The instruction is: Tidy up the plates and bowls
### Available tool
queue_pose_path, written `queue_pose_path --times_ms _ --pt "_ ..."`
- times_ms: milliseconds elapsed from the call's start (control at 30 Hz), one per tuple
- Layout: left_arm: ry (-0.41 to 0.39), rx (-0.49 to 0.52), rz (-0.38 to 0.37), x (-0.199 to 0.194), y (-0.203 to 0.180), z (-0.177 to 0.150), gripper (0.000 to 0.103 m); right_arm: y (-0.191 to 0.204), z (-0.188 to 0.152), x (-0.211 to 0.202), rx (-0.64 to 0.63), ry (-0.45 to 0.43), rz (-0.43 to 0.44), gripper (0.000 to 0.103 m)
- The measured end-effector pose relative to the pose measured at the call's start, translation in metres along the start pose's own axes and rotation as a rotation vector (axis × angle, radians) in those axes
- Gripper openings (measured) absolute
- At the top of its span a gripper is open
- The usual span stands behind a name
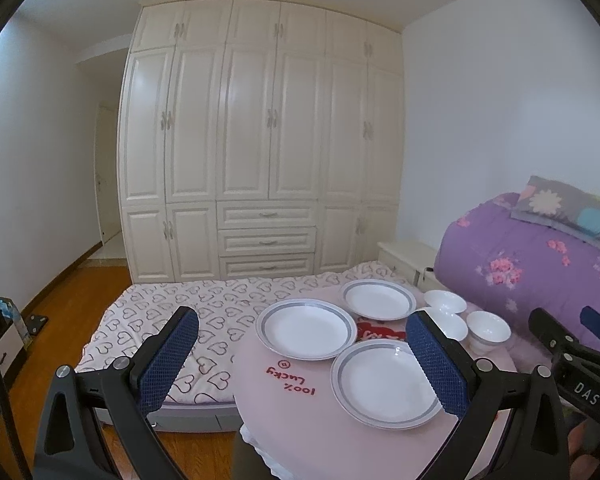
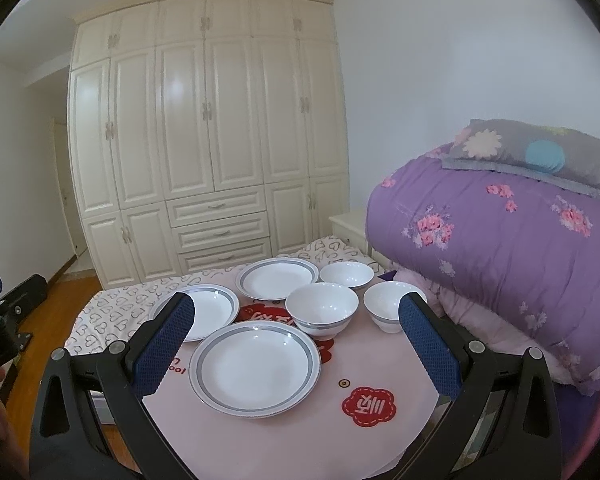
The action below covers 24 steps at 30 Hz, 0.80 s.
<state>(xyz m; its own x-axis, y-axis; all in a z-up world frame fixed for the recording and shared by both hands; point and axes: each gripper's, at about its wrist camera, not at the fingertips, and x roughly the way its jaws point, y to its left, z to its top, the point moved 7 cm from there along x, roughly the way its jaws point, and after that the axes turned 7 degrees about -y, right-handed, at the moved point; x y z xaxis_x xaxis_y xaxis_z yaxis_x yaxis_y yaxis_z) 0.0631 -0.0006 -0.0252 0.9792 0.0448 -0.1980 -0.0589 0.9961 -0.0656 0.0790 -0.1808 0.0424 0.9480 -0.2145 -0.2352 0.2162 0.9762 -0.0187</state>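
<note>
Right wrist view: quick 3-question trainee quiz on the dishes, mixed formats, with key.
1. How many plates lie on the pink table?
2. True or false: the bowls are stacked in one pile.
3. The right hand-held gripper is: A) open, holding nothing B) shut on a bowl C) shut on a plate.

Key: 1) three: nearest plate, left plate, far plate. 2) false: the bowls stand apart. 3) A.
</note>
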Motion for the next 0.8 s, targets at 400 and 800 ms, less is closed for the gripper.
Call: queue_pose_path --times_ms 400,800 --pt "0.097 -0.024 -0.018 0.035 0.007 -0.014 0.102 -0.004 -0.015 0.021 0.006 0.060 0.016 0.103" --pt "0.285 -0.068 -0.046 0.117 0.022 -0.041 0.102 -0.014 -0.048 0.072 -0.031 0.166 0.052 0.103"
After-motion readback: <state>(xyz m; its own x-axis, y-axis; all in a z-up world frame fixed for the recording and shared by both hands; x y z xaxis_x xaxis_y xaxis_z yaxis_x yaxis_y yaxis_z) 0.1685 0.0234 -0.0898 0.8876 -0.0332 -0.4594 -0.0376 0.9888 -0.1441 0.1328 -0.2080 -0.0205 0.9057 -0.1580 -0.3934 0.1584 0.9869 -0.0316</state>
